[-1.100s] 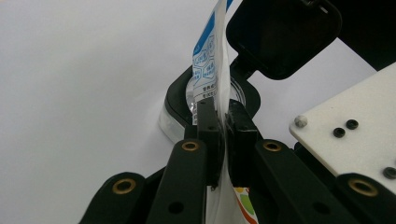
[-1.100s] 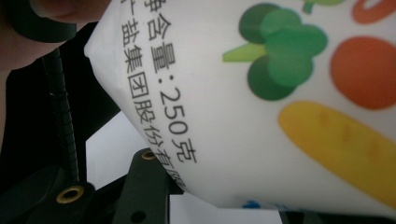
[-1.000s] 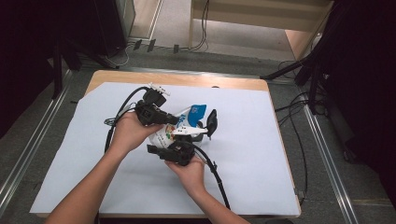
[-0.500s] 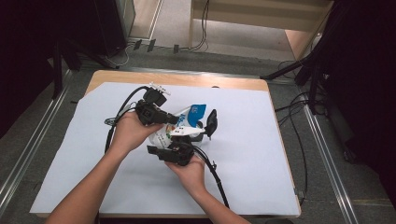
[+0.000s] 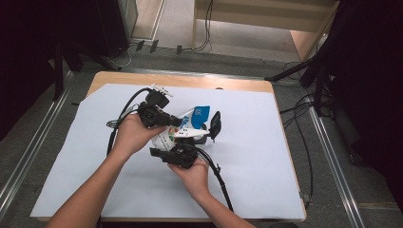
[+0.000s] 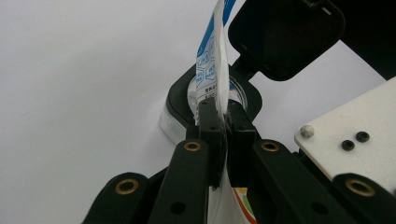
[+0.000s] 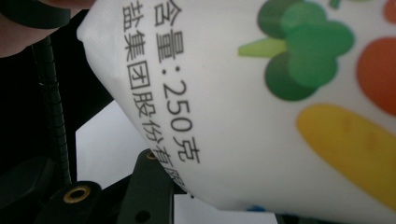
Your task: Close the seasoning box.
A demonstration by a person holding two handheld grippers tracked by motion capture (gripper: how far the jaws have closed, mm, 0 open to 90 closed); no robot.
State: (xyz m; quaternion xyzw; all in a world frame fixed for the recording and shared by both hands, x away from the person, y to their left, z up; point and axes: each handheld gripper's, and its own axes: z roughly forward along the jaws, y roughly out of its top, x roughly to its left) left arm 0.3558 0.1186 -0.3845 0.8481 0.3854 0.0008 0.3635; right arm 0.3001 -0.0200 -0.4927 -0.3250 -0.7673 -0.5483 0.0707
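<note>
A wooden table [image 5: 142, 79] takes the middle of the frame, and a large white sheet [image 5: 256, 161] covers almost all of its top. Only a strip of bare wood stays visible along the upper edge. The grey floor [image 5: 180, 54] surrounds the table. At the left and at the right of the frame, metal rails [image 5: 28, 156] run on the floor beside the table. Black cables [image 5: 304, 118] lie on the floor at the right, near dark stand legs [image 5: 304, 71]. At the top center stands light wooden furniture [image 5: 266, 19], with a cable [image 5: 207, 23] hanging in front of it.
</note>
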